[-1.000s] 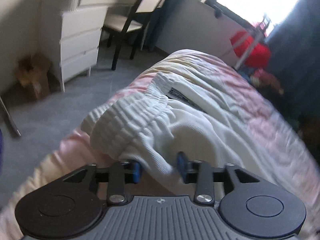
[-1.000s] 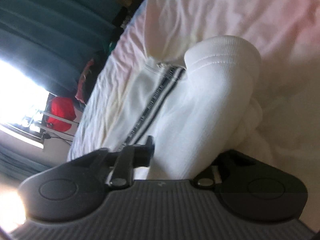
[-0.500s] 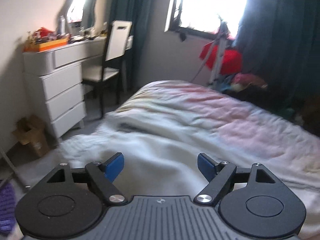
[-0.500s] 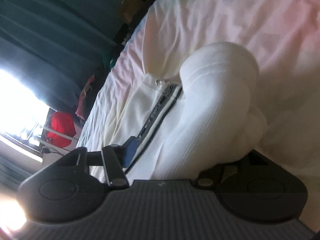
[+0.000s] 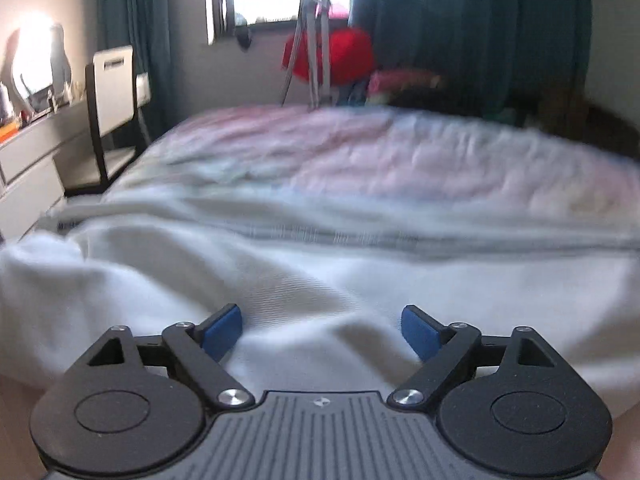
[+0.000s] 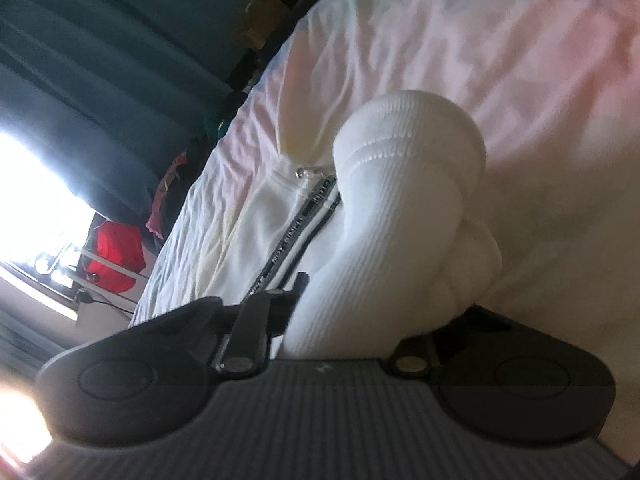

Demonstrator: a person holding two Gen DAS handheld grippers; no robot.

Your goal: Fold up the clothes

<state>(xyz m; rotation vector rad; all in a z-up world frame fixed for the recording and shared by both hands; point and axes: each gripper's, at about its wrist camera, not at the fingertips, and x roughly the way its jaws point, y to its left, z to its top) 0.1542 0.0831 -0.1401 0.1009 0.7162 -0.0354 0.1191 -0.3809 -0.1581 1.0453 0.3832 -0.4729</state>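
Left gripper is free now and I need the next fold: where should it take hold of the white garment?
Judging from the left wrist view, take the raised fold of the white garment that lies just ahead between the open left gripper fingers. Come straight forward and low along the bed; the ridge stands proud. The right gripper holds the ribbed end.

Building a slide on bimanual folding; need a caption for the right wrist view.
Right gripper shut on a bunched white garment over the pink bedspread.
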